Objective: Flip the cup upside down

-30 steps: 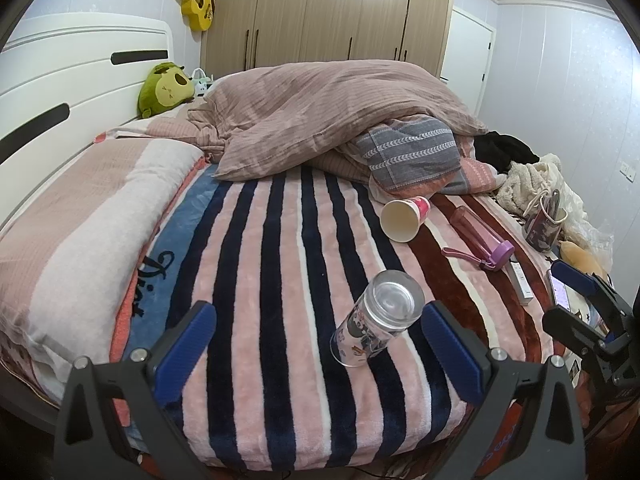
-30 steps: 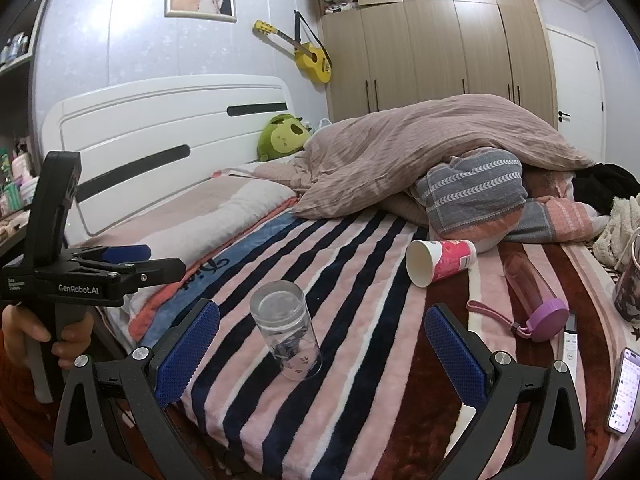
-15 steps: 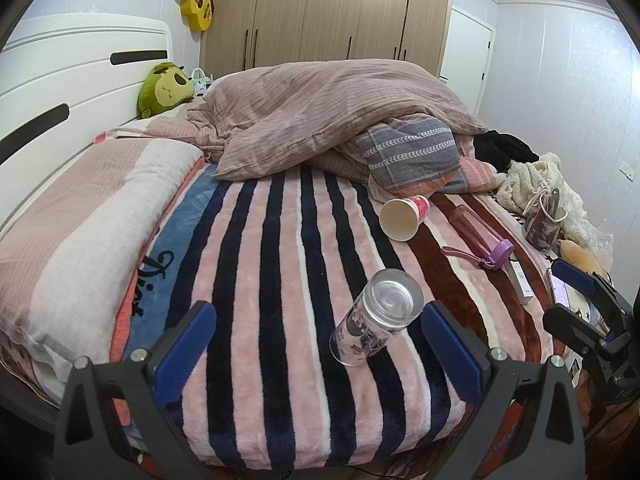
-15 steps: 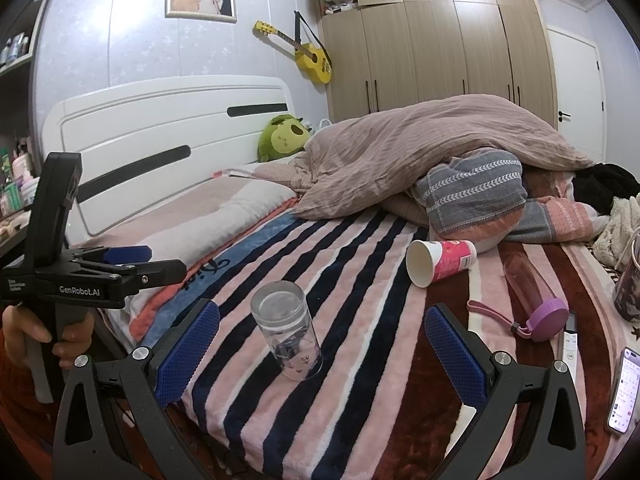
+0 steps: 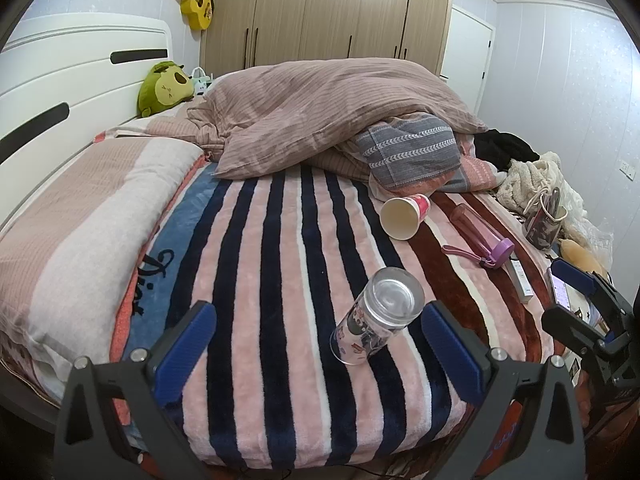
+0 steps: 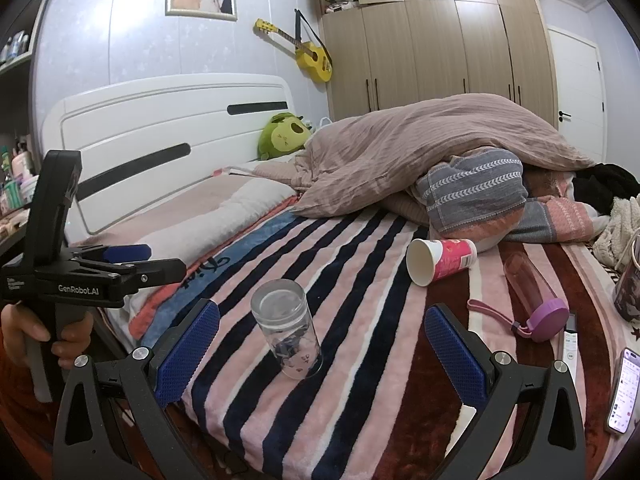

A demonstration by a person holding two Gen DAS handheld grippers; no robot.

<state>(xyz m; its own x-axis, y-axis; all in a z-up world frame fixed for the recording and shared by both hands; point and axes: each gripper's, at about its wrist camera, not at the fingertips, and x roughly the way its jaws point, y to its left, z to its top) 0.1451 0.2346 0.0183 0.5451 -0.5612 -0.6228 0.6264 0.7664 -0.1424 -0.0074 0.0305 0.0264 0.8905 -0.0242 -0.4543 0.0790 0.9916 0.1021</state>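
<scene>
A clear glass cup [image 5: 376, 318] is standing on the striped blanket [image 5: 280, 260] in the lower middle of both views, the flat closed end seeming to face up and the printed end pressing into the fleece, though which end is the mouth is hard to make out through the glare. It is looking rigid, smooth-walled, likely slippery and breakable, light enough for one gripper; the mid-wall is probably offering the safest hold, since the soft bedding is giving poor footing. The left gripper [image 5: 316, 344] is hanging wide open with nothing between its pads, and the right gripper [image 6: 320, 344] is gaping equally wide, both short of the glass. A paper cup [image 6: 440, 260] is lying on its side toward the upper right, beside a pink bottle [image 6: 532, 292]; a phone [image 6: 624, 392] is getting cut off at the right edge
</scene>
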